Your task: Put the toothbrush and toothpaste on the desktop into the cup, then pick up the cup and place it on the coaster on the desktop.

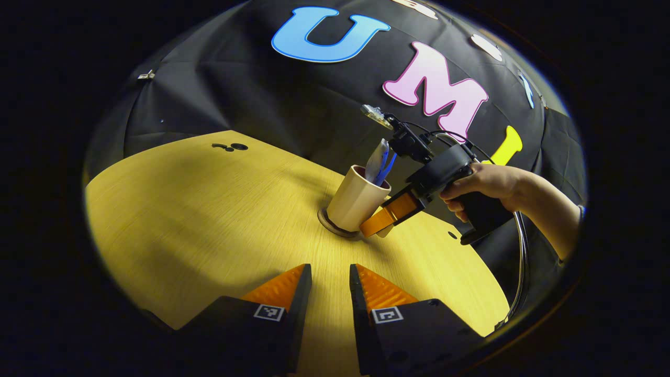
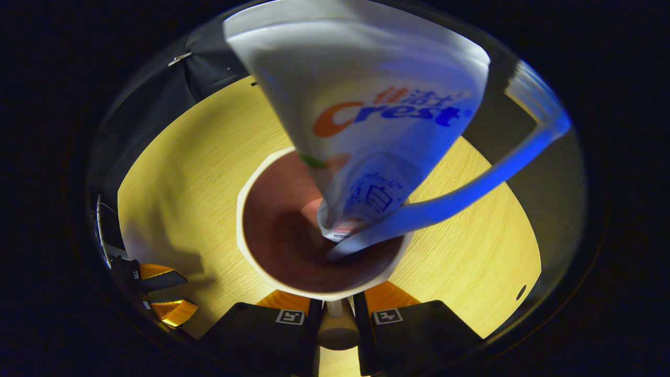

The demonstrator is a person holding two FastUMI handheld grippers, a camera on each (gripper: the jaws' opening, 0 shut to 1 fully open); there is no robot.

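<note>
gripping the cup [image 1: 358, 201] handle with my right gripper [image 2: 335, 306], both fingers closed on it. cup sits on the coaster [image 1: 335, 225] on the desktop [image 1: 209, 220], toothpaste [image 2: 366, 104] and toothbrush [image 2: 471, 188] inside. my left gripper [image 1: 330, 288] hovers slightly open, holding nothing.

In the left gripper view the left gripper [image 1: 331, 285] sits at the bottom centre, its two fingers parted with a gap between them and nothing held. At right of centre a hand [image 1: 484, 186] with a bare forearm grips the right gripper [image 1: 378, 226], angled down toward lower left. In the right gripper view its fingers [image 2: 285, 301] rise from the bottom edge, close together.
</note>
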